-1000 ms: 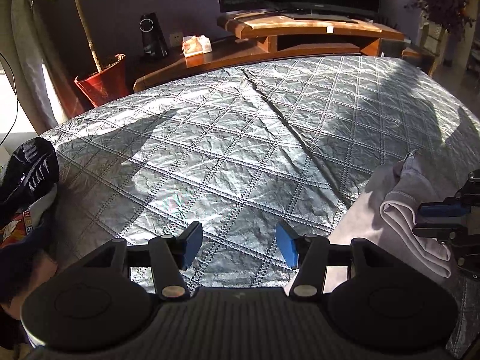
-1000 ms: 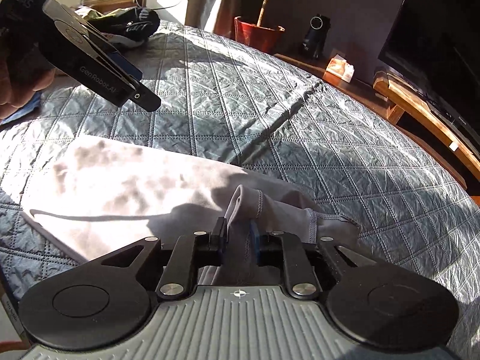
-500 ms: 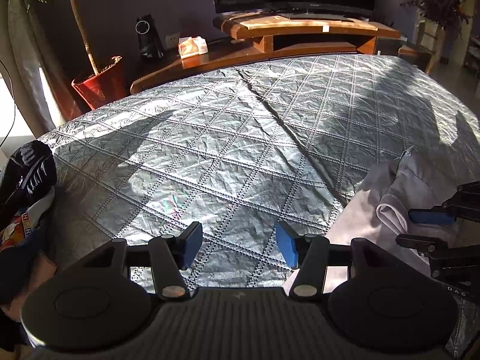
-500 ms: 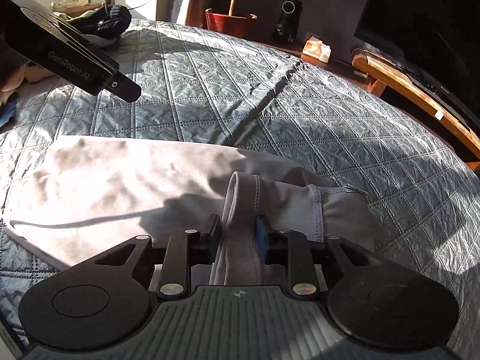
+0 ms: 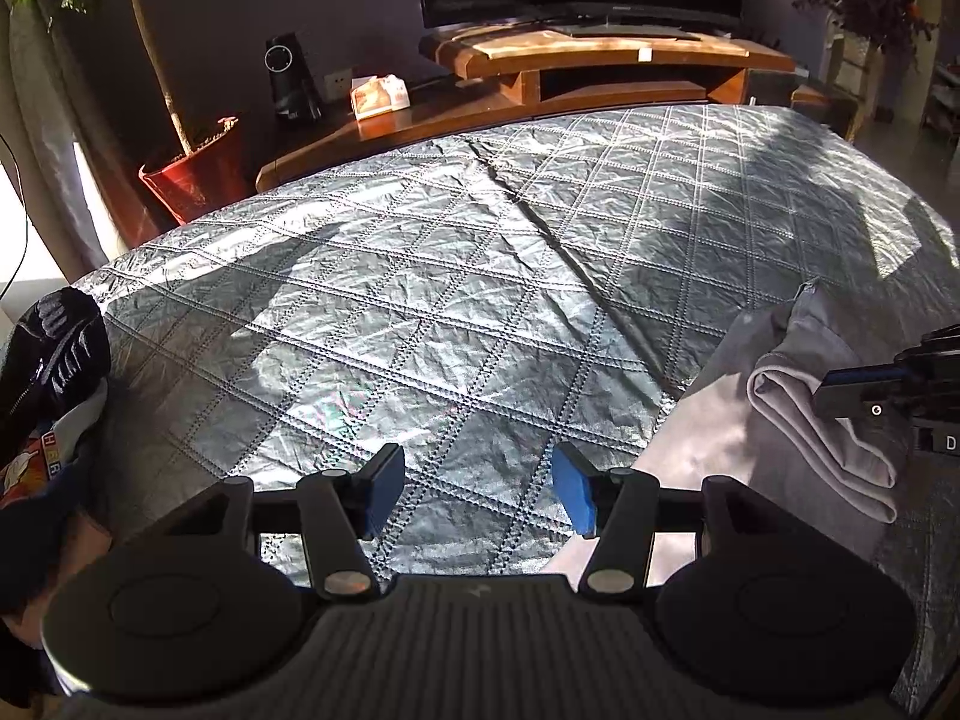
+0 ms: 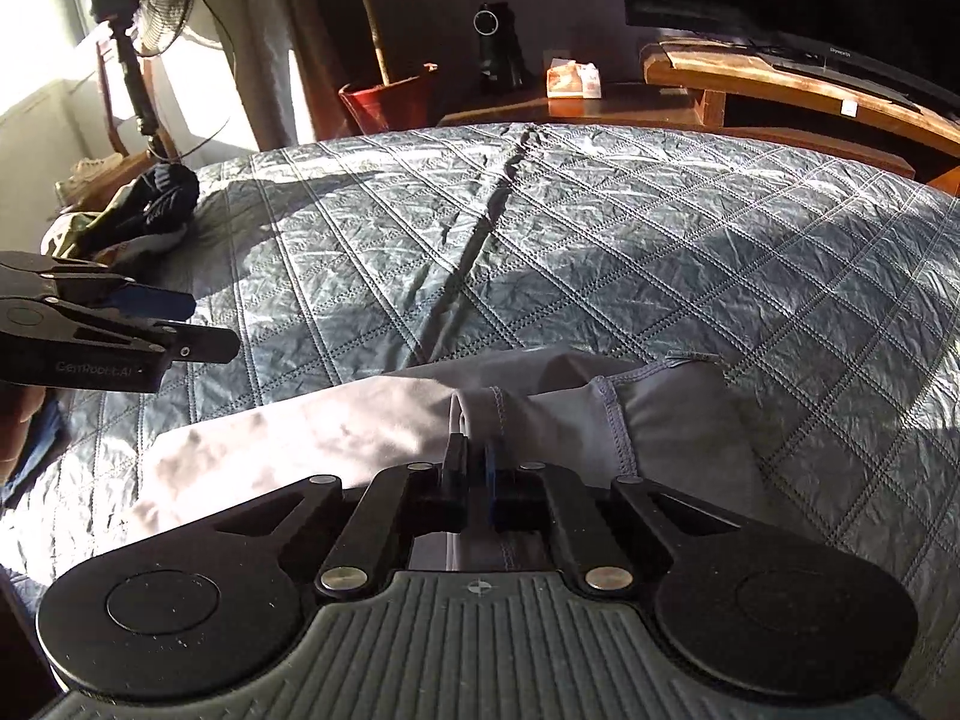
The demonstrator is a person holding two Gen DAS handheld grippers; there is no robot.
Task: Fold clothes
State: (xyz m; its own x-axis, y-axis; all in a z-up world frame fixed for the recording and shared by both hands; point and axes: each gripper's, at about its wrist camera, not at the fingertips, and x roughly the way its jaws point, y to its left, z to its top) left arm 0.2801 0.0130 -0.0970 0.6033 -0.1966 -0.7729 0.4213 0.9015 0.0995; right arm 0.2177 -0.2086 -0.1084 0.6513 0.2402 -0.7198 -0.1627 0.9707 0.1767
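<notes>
A pale grey garment [image 6: 336, 438] lies partly folded on the quilted grey bedspread [image 6: 600, 252]. My right gripper [image 6: 474, 468] is shut on a bunched, seamed fold of it near the front edge. In the left wrist view the garment [image 5: 798, 396] lies at the right, with the right gripper [image 5: 888, 396] at its edge. My left gripper [image 5: 474, 489] is open and empty, held above bare bedspread [image 5: 420, 312] to the left of the garment. It also shows in the right wrist view [image 6: 180, 324] at the left.
A heap of dark and coloured clothes [image 5: 42, 390] lies at the bed's left edge [image 6: 138, 210]. Beyond the bed stand a red plant pot [image 5: 192, 174], a wooden TV bench [image 5: 600, 66], a tissue box [image 5: 378, 96] and a fan [image 6: 150, 12].
My right gripper has closed tight on the garment fold and swung round, so the view faces more towards the TV bench. The left gripper stays open and hardly moved.
</notes>
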